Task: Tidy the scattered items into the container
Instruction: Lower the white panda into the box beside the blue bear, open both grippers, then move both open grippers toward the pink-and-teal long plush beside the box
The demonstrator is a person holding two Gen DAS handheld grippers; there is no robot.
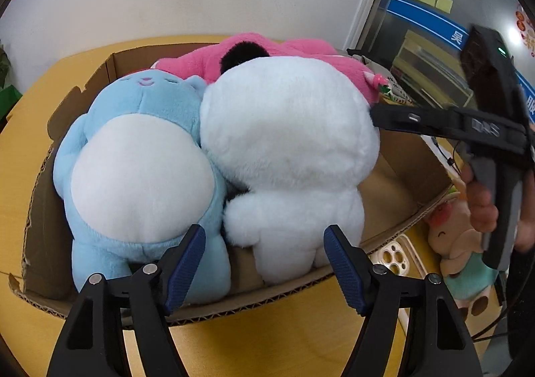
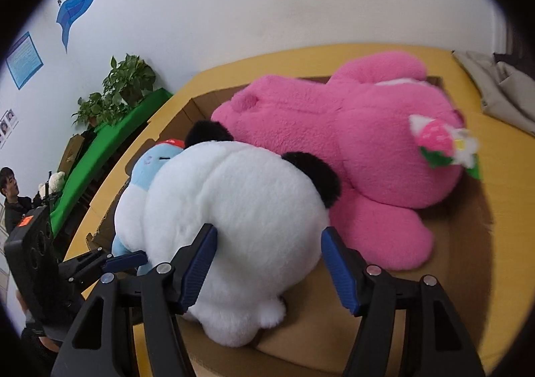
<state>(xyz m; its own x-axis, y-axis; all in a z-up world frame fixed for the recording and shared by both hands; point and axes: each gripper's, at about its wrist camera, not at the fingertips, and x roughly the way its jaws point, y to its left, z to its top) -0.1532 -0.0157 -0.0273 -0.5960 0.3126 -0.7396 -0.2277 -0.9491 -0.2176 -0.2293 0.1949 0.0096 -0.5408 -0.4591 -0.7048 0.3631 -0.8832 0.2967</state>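
An open cardboard box (image 1: 43,210) on the yellow table holds three plush toys. A blue plush (image 1: 140,159) lies on the left, a white panda plush (image 1: 287,143) beside it, and a pink plush (image 2: 351,143) behind both. My left gripper (image 1: 265,243) hovers open over the box's near wall, just before the feet of the blue and white toys, pressing on nothing. My right gripper (image 2: 269,240) is open around the panda's rounded body; the left pad brushes the fur and the right pad stands slightly off it. A small pig plush (image 1: 461,243) lies on the table outside the box, to its right.
A phone in a pale case (image 1: 391,256) lies against the box's near right corner. A hand (image 1: 485,206) holds the right gripper's handle above the pig plush. Grey fabric (image 2: 495,86) sits at the table's far right. A person (image 2: 10,190) and potted plants (image 2: 123,86) are far left.
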